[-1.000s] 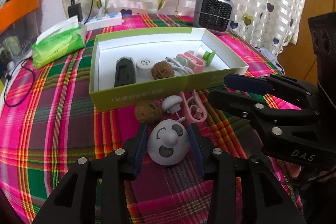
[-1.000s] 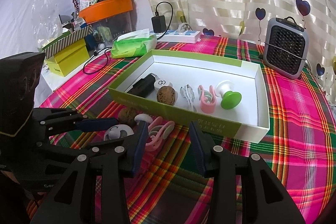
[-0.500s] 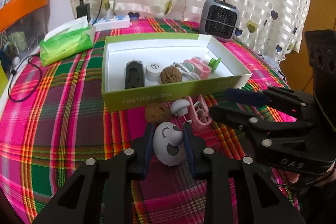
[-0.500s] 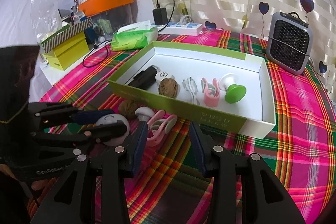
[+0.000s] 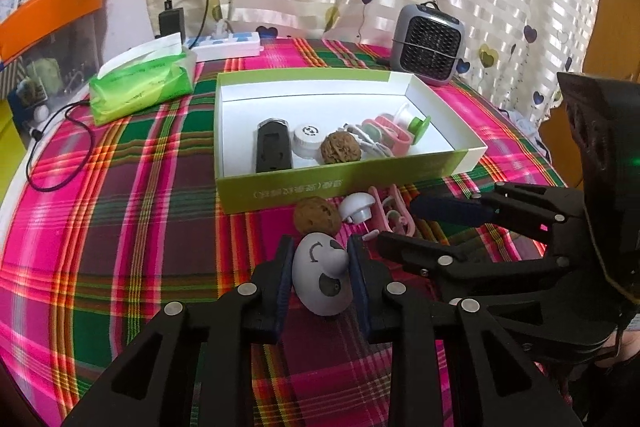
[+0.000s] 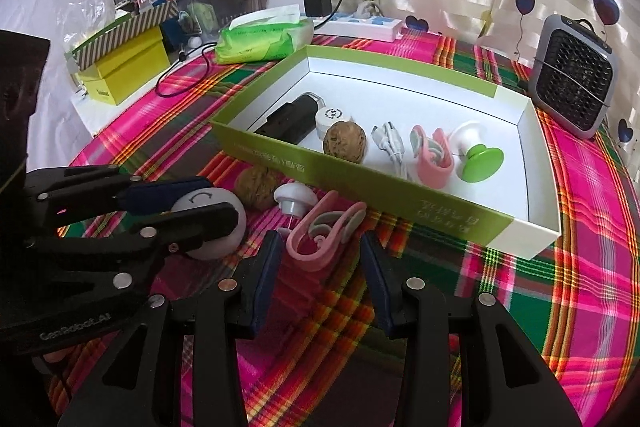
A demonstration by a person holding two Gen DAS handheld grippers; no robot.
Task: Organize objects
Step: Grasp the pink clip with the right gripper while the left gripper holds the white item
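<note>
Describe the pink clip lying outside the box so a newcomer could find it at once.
Find the green-sided box on the plaid cloth. Just before its near wall lie a walnut, a small white mushroom-shaped piece and the pink clip. It alone is pink and long, lying between the open right gripper fingers.

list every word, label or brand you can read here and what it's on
"GenRobot.AI": on the body of the left gripper, seen from the right wrist.
Printed characters on the green box front wall: upside down, too blurred to read.
Print on the tissue pack and yellow box: too small to read.
</note>
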